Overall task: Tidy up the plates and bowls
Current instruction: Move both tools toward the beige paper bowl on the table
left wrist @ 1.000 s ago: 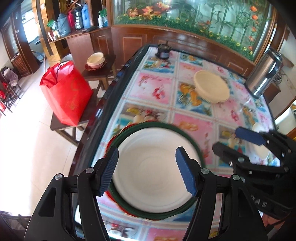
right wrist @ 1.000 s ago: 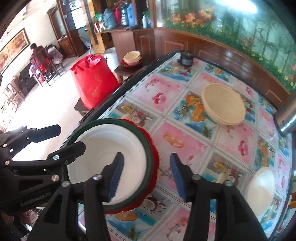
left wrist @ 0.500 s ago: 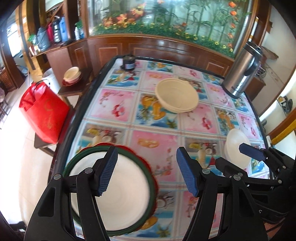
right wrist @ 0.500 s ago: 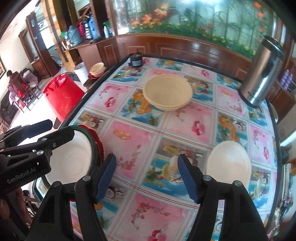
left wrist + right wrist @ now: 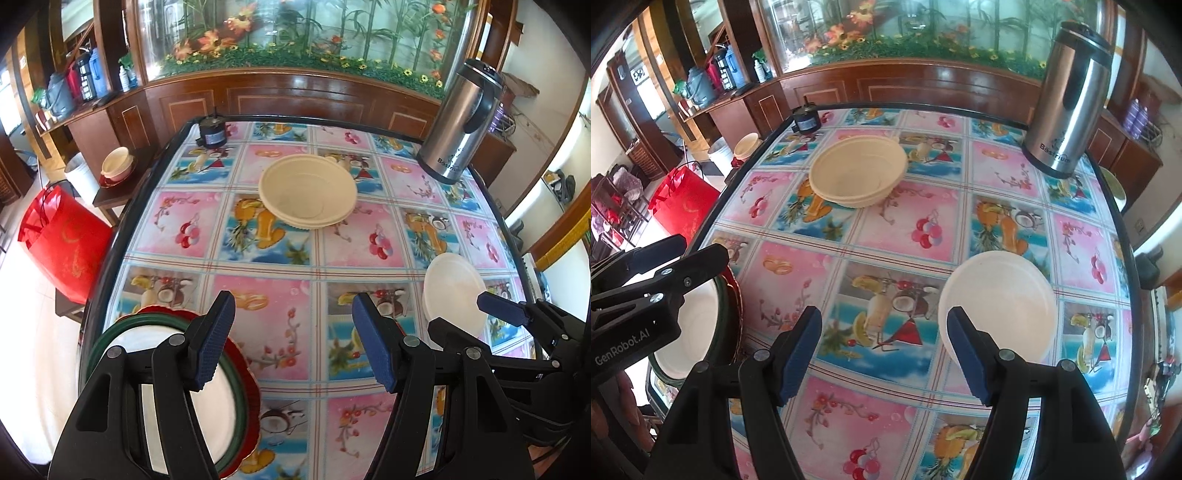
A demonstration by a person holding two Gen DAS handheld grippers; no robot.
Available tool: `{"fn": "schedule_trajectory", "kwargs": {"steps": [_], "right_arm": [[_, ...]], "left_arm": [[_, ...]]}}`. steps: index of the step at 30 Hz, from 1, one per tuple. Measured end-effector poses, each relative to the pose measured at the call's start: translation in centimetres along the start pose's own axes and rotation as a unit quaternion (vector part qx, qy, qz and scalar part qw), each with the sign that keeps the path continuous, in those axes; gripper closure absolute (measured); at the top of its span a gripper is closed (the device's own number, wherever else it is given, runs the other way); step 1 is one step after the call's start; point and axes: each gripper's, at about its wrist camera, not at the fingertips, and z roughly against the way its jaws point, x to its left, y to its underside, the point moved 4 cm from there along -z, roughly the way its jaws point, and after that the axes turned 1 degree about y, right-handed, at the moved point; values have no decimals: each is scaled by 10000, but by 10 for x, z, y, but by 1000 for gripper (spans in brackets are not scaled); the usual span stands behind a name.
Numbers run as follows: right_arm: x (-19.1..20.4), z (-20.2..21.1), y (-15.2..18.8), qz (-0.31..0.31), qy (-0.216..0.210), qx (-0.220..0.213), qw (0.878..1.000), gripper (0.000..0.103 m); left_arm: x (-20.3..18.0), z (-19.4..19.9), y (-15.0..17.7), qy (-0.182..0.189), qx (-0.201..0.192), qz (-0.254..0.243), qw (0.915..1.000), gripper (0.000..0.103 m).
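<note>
Both claws hang empty above the near part of the tabletop (image 5: 280,280), which is covered in a glossy fruit-print cloth. The left gripper (image 5: 293,341) has its blue pads apart with only the cloth between them, and the right gripper (image 5: 884,350) is likewise spread; its jaws have just been opening, and nothing sits between them.

At the near left corner lies the stack of plates (image 5: 236,410): a white plate on a green-rimmed one on a red scalloped one, partly under the left gripper's left finger. A single white round plate (image 5: 997,302) lies towards the near right edge, just beside the right gripper's right pad (image 5: 967,358). Two nested cream bowls (image 5: 308,192) stand near the middle of the far half, and a tall steel thermos jug (image 5: 461,122) stands at the far right corner.

The step in hand looks like a reach for the next piece, most likely the lone white plate, since the stack seems settled. That calls for bringing the right gripper lower and slightly rightward so one pad slips under the plate's shallow rim. The rim sits low on slick cloth, so the plate could slide away instead of being pinched.
</note>
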Motion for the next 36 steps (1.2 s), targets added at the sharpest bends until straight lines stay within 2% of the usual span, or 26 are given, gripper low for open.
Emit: {"fn": "schedule_trajectory", "kwargs": {"steps": [12, 36], "right_arm": [[-17, -1, -2, -119, -24, 24, 9999, 32], [-28, -27, -25, -150, -130, 170, 9997, 29]], "left_arm": [[-23, -19, -6, 34, 117, -90, 9999, 36], [-20, -55, -19, -223, 262, -38, 9994, 36]]}}
